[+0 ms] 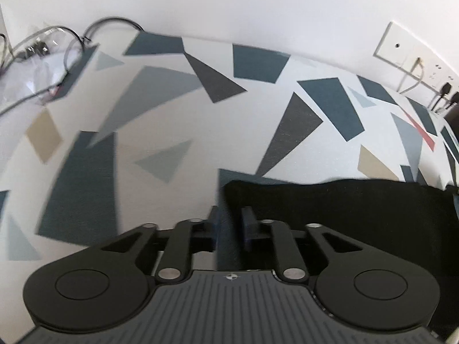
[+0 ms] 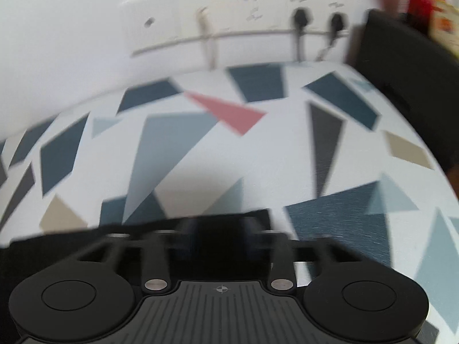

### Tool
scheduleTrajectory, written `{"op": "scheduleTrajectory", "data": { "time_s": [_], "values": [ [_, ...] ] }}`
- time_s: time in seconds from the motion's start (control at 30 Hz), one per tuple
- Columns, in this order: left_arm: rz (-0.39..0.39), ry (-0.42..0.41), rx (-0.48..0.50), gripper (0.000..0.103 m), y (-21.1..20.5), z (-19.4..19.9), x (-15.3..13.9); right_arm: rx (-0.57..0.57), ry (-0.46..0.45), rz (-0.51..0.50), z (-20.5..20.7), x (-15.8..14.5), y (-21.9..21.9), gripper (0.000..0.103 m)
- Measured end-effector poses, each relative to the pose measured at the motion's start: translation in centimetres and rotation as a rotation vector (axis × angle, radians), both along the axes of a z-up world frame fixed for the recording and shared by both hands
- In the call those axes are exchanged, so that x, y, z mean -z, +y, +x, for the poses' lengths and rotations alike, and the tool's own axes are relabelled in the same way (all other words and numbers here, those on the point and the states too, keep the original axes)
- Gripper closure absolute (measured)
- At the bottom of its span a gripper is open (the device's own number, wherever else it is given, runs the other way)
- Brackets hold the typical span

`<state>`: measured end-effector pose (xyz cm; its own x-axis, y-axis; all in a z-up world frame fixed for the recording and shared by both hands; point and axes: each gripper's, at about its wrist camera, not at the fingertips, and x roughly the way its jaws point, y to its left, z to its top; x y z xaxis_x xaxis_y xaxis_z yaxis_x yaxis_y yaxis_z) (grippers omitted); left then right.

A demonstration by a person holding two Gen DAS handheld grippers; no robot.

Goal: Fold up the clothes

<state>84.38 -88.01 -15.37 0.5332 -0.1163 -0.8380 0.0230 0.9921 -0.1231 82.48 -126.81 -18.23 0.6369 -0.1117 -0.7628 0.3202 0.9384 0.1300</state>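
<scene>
White wall (image 1: 229, 3) fills the background behind both grippers, plain and bare apart from a socket panel (image 2: 229, 20) low down, ahead of the right gripper. Two black plugs (image 2: 299, 17) sit in that panel, and a pale cable (image 2: 208, 43) drops from it to the table edge. Seen from the left gripper, the same panel lies far off to the right.

Below the wall spreads the table (image 1: 178, 109), covered in a white cloth printed with scattered shapes in dark teal, grey, pale blue, tan and one pinkish red. It runs out ahead of both grippers to meet the wall.

A black garment (image 1: 344, 209) lies flat on that cloth. Its near-left corner sits right at the fingers of the left gripper (image 1: 231, 215), and the rest stretches away to that gripper's right. The left jaws stand partly apart with a clear gap; the corner edge of the garment runs into the gap, but I cannot tell whether the pads press on it.

The right gripper (image 2: 222, 226) hangs over the garment's other end, where the cloth edge shows just ahead of its fingertips. Its jaws stand wide, the black fabric lies beneath and between them, and the view is too blurred to show any grip.

Far ahead and left of the left gripper, dark wires (image 1: 109, 25) loop over a clear plastic bag (image 1: 37, 66). A dark bulky object (image 2: 401, 71) stands ahead and right of the right gripper.
</scene>
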Motion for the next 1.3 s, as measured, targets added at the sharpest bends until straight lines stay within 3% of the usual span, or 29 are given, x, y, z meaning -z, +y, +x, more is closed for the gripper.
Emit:
{"op": "scheduleTrajectory", "data": {
  "time_s": [0.03,0.07,0.13,0.2,0.23,0.27,0.3,0.33,0.43,0.57,0.7,0.77,0.8,1.07,1.3],
  "values": [
    [0.002,0.009,-0.003,0.043,0.5,-1.0,-0.3,0.019,-0.038,-0.001,-1.0,-0.6,-0.2,0.026],
    [-0.009,0.024,-0.003,0.038,1.0,-2.3,-0.5,0.026,-0.061,0.011,-1.9,-1.0,-0.4,0.021],
    [-0.036,0.050,0.014,0.038,1.4,-4.8,-0.9,0.023,-0.074,0.089,-4.2,-1.6,-0.9,0.016],
    [-0.012,0.053,0.050,0.039,0.6,-7.4,-1.0,0.007,-0.074,0.166,-6.2,-1.9,-1.1,0.013],
    [0.015,0.046,0.069,0.047,0.0,-8.6,-0.9,0.003,-0.073,0.186,-7.1,-2.0,-1.1,0.013],
    [0.036,0.038,0.085,0.074,-0.7,-9.5,-0.9,0.002,-0.071,0.195,-8.0,-2.0,-1.1,0.013],
    [0.053,0.028,0.101,0.088,-1.5,-10.4,-0.9,0.000,-0.066,0.201,-8.7,-2.0,-1.2,0.013],
    [0.059,0.017,0.104,0.094,-2.0,-11.1,-1.0,-0.002,-0.061,0.208,-9.4,-1.9,-1.2,0.013],
    [0.035,0.015,0.109,0.094,-2.9,-12.4,-0.9,0.001,-0.047,0.227,-10.5,-1.6,-1.4,0.013],
    [0.161,0.043,0.160,0.089,-4.4,-13.4,0.3,0.002,-0.046,0.235,-11.7,-1.5,-1.8,0.013],
    [0.147,0.024,0.114,0.085,-4.0,-13.9,0.1,-0.001,-0.051,0.244,-12.7,-1.5,-2.3,0.014],
    [0.129,0.019,0.112,0.064,-3.7,-14.4,0.2,0.003,-0.050,0.250,-13.2,-1.6,-2.9,0.014],
    [0.113,0.024,0.112,0.061,-3.5,-14.6,0.4,0.005,-0.050,0.251,-13.4,-1.7,-3.0,0.014],
    [0.041,0.046,0.129,0.061,-3.8,-16.1,0.0,0.004,-0.054,0.269,-14.6,-1.6,-4.0,0.014],
    [0.064,0.064,0.102,0.063,-4.1,-14.8,1.0,0.024,-0.061,0.295,-15.4,-1.3,-5.2,0.014]
  ]
}}
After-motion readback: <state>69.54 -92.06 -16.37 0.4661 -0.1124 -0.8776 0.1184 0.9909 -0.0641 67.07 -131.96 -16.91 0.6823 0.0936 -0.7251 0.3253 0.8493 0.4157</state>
